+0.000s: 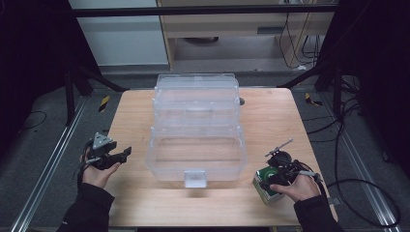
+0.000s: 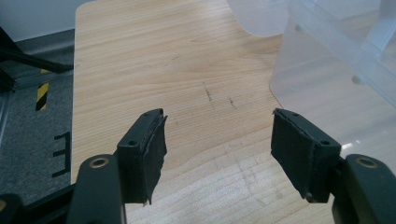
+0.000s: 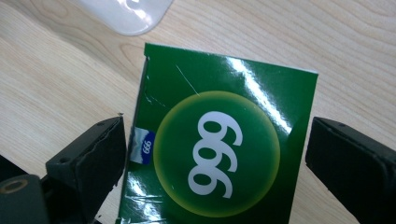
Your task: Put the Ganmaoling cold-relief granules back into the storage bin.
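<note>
A green carton (image 1: pixel 265 187) printed with "999" in a yellow-green circle lies flat near the table's front right corner. In the right gripper view the carton (image 3: pixel 219 140) sits between my two black pads, the left pad at its edge and the right pad just off the other edge. My right gripper (image 1: pixel 271 177) (image 3: pixel 215 149) is open wide around it. My left gripper (image 1: pixel 124 154) (image 2: pixel 218 140) is open over bare wood at the table's left side, with nothing between its fingers.
A large clear plastic tiered box (image 1: pixel 196 125) stands open in the middle of the wooden table (image 1: pixel 130 121), its front latch (image 1: pixel 195 178) facing me. Its wall (image 2: pixel 327 70) is just right of my left gripper. Cables lie on the floor at right.
</note>
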The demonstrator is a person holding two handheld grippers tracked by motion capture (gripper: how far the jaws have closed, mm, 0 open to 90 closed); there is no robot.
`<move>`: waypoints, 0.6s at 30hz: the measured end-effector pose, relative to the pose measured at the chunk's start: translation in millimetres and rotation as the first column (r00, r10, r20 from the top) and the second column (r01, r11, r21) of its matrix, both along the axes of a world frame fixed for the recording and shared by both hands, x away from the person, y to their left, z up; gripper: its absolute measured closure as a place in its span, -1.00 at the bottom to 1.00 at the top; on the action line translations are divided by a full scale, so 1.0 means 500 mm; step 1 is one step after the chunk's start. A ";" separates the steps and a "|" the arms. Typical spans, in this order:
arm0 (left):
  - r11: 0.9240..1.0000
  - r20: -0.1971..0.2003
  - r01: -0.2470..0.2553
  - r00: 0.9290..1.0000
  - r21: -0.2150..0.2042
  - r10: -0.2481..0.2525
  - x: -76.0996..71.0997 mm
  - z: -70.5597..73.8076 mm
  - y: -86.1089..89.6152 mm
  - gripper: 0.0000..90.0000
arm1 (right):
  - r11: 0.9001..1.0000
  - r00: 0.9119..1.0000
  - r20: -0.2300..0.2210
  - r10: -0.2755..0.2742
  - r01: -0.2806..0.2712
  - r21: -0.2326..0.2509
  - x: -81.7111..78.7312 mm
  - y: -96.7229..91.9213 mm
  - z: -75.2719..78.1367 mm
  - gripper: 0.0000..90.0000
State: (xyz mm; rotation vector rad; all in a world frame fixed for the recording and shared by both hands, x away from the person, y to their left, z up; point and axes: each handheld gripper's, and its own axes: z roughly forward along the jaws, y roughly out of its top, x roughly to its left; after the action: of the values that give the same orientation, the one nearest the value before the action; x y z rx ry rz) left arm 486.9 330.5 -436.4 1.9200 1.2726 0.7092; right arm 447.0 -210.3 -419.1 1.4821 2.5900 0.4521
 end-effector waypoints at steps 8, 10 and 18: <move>1.000 -0.005 0.002 1.000 -0.001 -0.002 0.000 -0.002 -0.002 -0.23 | 1.000 1.000 -0.025 0.009 -0.009 0.000 0.004 -0.001 -0.006 -0.82; 1.000 -0.005 0.003 1.000 -0.001 -0.003 0.000 -0.002 -0.002 -0.23 | 1.000 0.999 -0.037 0.005 -0.005 0.002 0.004 0.000 -0.007 -0.79; 1.000 -0.010 0.006 1.000 0.003 -0.006 0.000 -0.003 -0.004 -0.23 | 1.000 0.998 -0.057 0.000 0.000 -0.007 0.008 0.000 -0.012 -0.76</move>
State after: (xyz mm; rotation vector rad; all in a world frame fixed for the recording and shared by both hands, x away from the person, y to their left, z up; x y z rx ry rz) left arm 487.1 328.7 -437.9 1.9313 1.2714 0.6998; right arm 450.7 -210.3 -424.9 1.5149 2.6319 0.4068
